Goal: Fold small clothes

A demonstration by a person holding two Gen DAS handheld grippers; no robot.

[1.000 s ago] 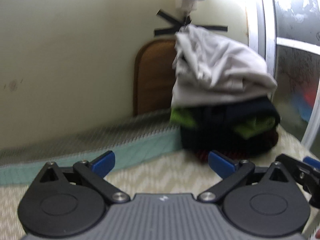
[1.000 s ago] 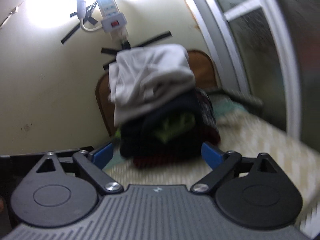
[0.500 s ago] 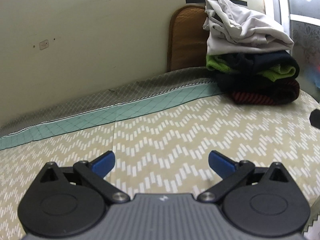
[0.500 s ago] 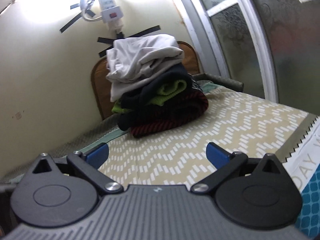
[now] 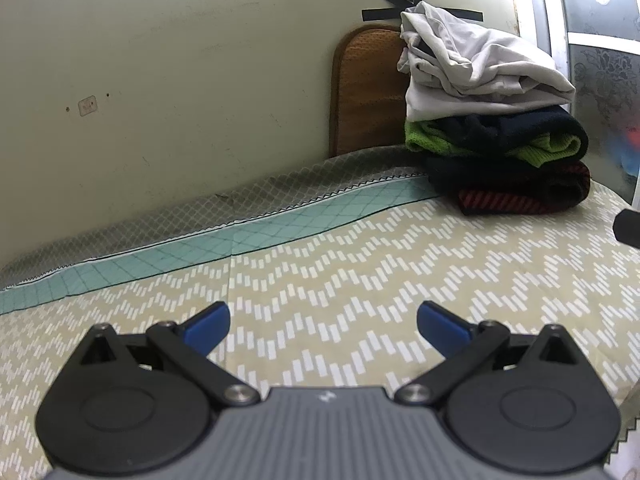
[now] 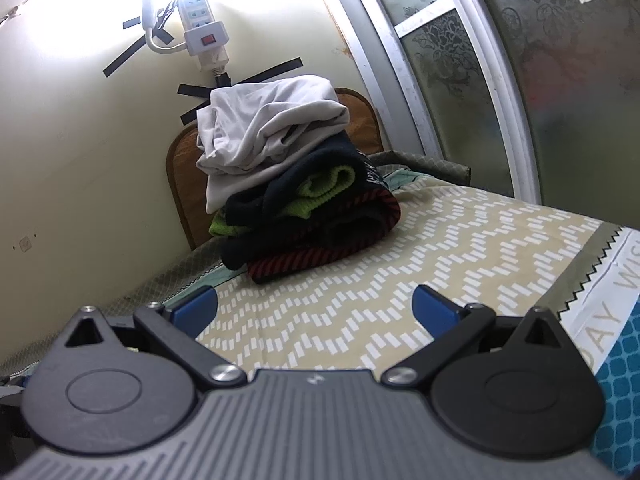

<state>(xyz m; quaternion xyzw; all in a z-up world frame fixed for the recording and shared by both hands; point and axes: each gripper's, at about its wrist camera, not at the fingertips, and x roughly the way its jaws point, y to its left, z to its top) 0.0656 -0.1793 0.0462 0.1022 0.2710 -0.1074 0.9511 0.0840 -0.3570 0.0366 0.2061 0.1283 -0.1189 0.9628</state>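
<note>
A pile of folded clothes [image 5: 496,136] stands at the far right of the bed: a grey-white garment [image 5: 476,68] on top, dark navy and lime-green ones in the middle, a red-and-black striped one [image 5: 508,200] at the bottom. The pile also shows in the right wrist view [image 6: 292,184]. My left gripper [image 5: 322,322] is open and empty, low over the patterned sheet [image 5: 360,280], well short of the pile. My right gripper [image 6: 314,306] is open and empty, a short way in front of the pile. A dark part at the left wrist view's right edge [image 5: 628,226] looks like the right gripper.
A brown cushion [image 5: 364,88] leans on the yellowish wall behind the pile. A power strip [image 6: 202,28] hangs taped to the wall above. A frosted glass sliding door [image 6: 520,80] runs along the right. The sheet's teal border [image 5: 200,244] lies by the wall.
Both grippers have pulled back from the pile, which now looks smaller and farther away. More of the bed sheet shows in front of them. Both stay open.
</note>
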